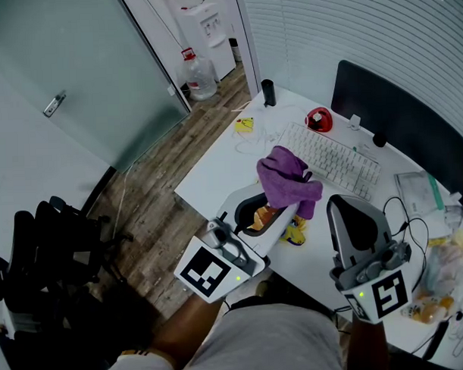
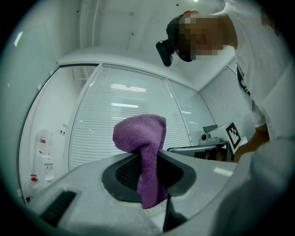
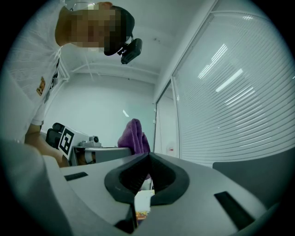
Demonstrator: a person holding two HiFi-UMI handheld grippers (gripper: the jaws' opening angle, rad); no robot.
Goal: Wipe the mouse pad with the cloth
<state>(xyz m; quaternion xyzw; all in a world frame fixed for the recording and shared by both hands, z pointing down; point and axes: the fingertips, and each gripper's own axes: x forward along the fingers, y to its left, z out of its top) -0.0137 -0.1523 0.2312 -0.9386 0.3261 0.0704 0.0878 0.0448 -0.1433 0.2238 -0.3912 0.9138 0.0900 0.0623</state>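
Cloth (image 1: pixel 286 177), purple, was pinched between the jaws of the left gripper (image 1: pixel 276 215). Most of it stood up in a bunch above the tips, and a short end hung below them, as the left gripper view showed. Gripper and cloth were held over the near part of the white desk (image 1: pixel 216 169), just in front of the keyboard (image 1: pixel 333 160). Right gripper (image 3: pixel 148 157) was beside it on the right, jaws pressed together w/ nothing between them. In the right gripper view the cloth appeared behind the closed tips, apart from them. Both grippers pointed approx. the same way, twd. the keyboard.
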